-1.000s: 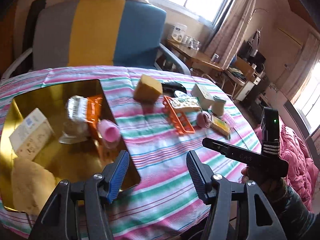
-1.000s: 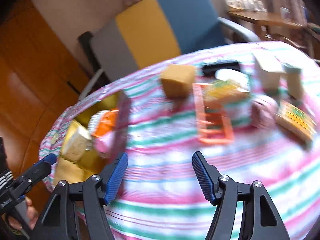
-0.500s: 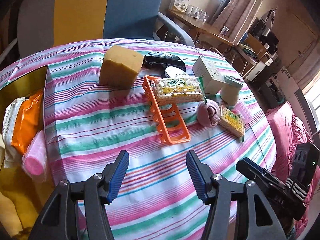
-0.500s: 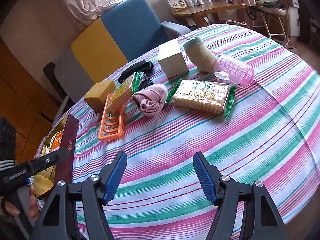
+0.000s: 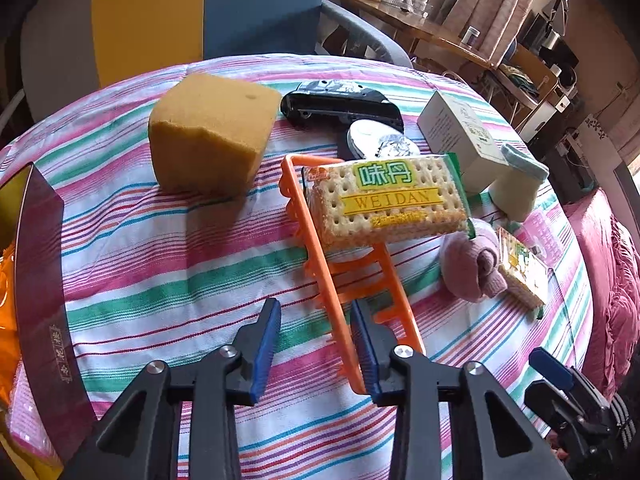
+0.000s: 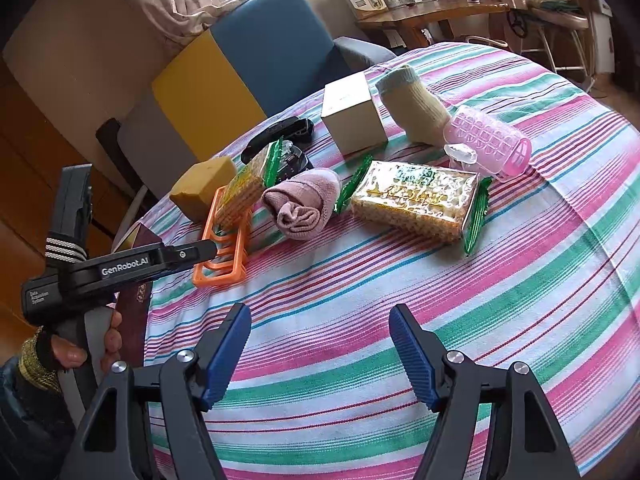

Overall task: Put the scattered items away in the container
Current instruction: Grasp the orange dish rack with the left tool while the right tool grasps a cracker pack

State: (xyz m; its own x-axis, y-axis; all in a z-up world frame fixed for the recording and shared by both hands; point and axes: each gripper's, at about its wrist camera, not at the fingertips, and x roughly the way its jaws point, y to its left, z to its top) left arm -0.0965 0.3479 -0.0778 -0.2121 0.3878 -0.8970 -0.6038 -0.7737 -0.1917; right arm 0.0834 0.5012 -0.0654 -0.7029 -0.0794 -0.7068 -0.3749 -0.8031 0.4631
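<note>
Orange rack (image 5: 352,280): it lies flat on the striped worktop (image 5: 168,272), and I see its near long bar passing between the blue pads of my left tool
Left tool (image 5: 316,344): the jaws are set narrow around that bar, the right pad (image 5: 366,356) is just against it, the left pad (image 5: 264,344) stands a little apart; I cannot tell if the grip is already firm
Right tool (image 6: 320,354): I hold it with the jaws wide apart and nothing between them, above a bare part of the cloth
Cracker pack (image 5: 386,202): it rests tilted on the far end of the orange rack, the label reads WEIDAN
Yellow sponge (image 5: 212,136): a big block, left of the rack and apart from it
Container (image 5: 40,280): only its dark red wall shows at the left edge of my left view, with something orange (image 5: 8,284) inside; it is well apart from the rack
Pink sock (image 6: 302,202): rolled, just to the right of the rack
Second cracker pack (image 6: 416,198): lies flat, near the pink sock
Pink roller (image 6: 490,142): behind the second pack, near the cream sock (image 6: 416,106)
White box (image 6: 354,114): stands upright behind the pink sock
Black case (image 5: 340,106): at the far side of the worktop, behind the sponge
</note>
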